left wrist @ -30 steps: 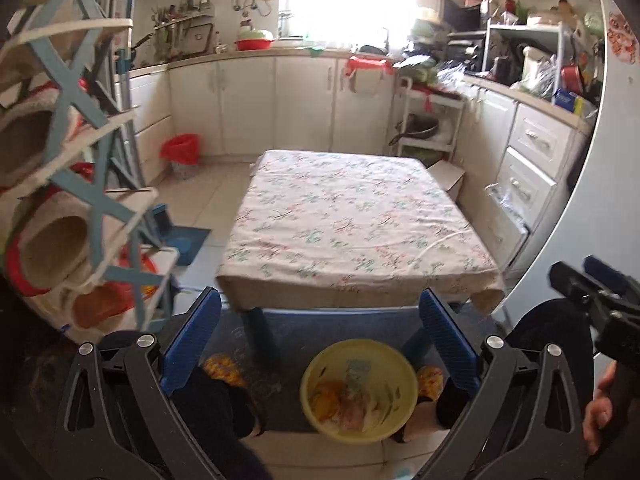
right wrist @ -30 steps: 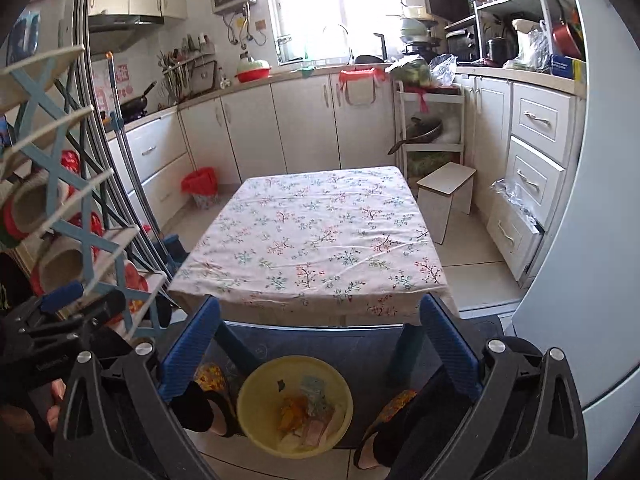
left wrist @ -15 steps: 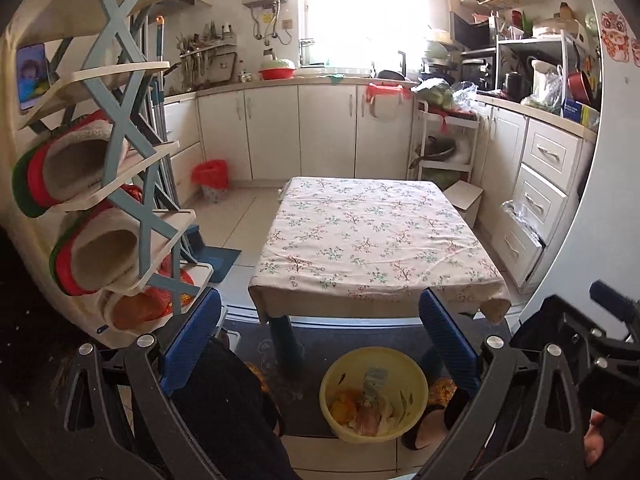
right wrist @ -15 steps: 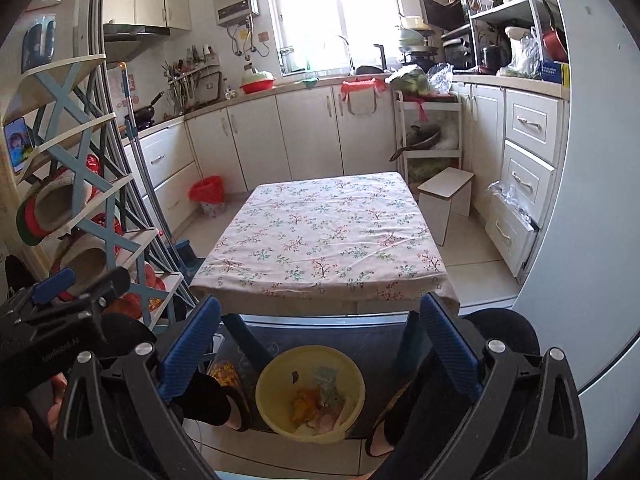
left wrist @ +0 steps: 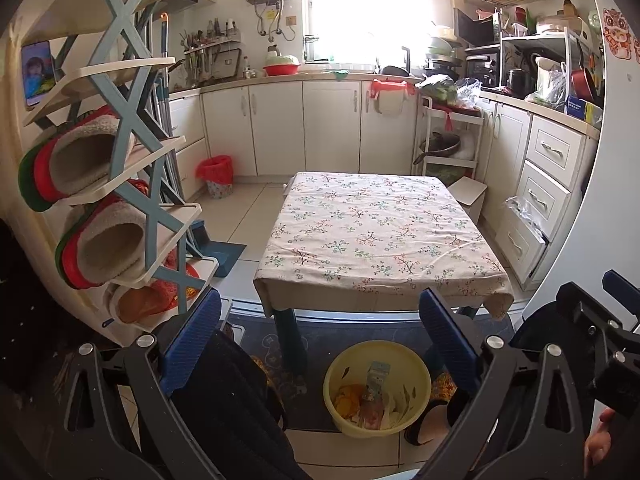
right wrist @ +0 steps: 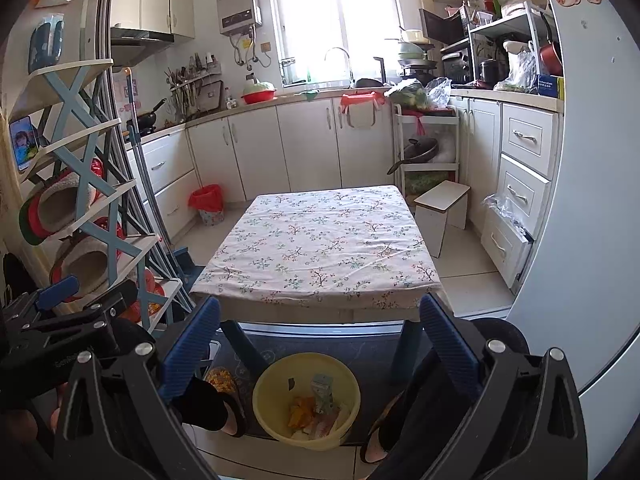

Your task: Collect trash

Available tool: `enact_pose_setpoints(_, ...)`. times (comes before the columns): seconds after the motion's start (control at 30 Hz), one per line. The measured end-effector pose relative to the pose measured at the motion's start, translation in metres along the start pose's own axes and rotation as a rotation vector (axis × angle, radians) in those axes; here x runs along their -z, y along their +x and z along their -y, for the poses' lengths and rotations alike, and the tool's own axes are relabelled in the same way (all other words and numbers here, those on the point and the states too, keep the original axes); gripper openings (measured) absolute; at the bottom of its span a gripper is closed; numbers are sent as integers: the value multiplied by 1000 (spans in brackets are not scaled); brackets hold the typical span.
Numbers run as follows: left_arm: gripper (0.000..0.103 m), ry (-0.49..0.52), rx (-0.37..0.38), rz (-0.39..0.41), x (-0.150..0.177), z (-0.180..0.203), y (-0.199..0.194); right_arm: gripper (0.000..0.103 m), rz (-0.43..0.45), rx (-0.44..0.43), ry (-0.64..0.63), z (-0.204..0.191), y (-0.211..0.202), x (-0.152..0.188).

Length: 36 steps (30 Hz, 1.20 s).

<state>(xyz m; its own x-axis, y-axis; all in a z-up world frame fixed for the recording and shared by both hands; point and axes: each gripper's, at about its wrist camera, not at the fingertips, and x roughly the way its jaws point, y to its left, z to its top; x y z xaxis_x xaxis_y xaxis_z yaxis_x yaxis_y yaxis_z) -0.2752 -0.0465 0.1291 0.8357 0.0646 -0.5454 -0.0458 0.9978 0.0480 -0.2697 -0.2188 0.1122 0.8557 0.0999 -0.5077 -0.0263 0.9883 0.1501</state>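
Note:
A yellow bin (left wrist: 376, 388) stands on the dark floor mat in front of the low table, between the person's feet; it also shows in the right wrist view (right wrist: 306, 400). It holds trash: orange peel (right wrist: 300, 408), a small carton (left wrist: 376, 376) and wrappers. The table (left wrist: 380, 232) has a floral cloth with nothing on it. My left gripper (left wrist: 320, 336) is open and empty, held high above the bin. My right gripper (right wrist: 320, 340) is open and empty, also high above the bin.
A shoe rack (left wrist: 108, 184) with slippers stands at the left. A red-lined bin (left wrist: 216, 176) sits by the far cabinets. A small white stool (right wrist: 440, 208) and open drawers (right wrist: 508, 240) are at the right. A dustpan (left wrist: 224, 252) lies left of the table.
Both grippers have risen and pulled back from the table, so the bin looks smaller and more of the kitchen shows. Both stay open and empty.

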Motion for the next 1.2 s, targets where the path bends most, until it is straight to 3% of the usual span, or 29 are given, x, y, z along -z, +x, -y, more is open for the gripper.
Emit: enact_pose_setpoints(1.2, 95, -11, 7, -26, 4, -1, 1, 96, -15, -11, -17, -4, 2, 1)
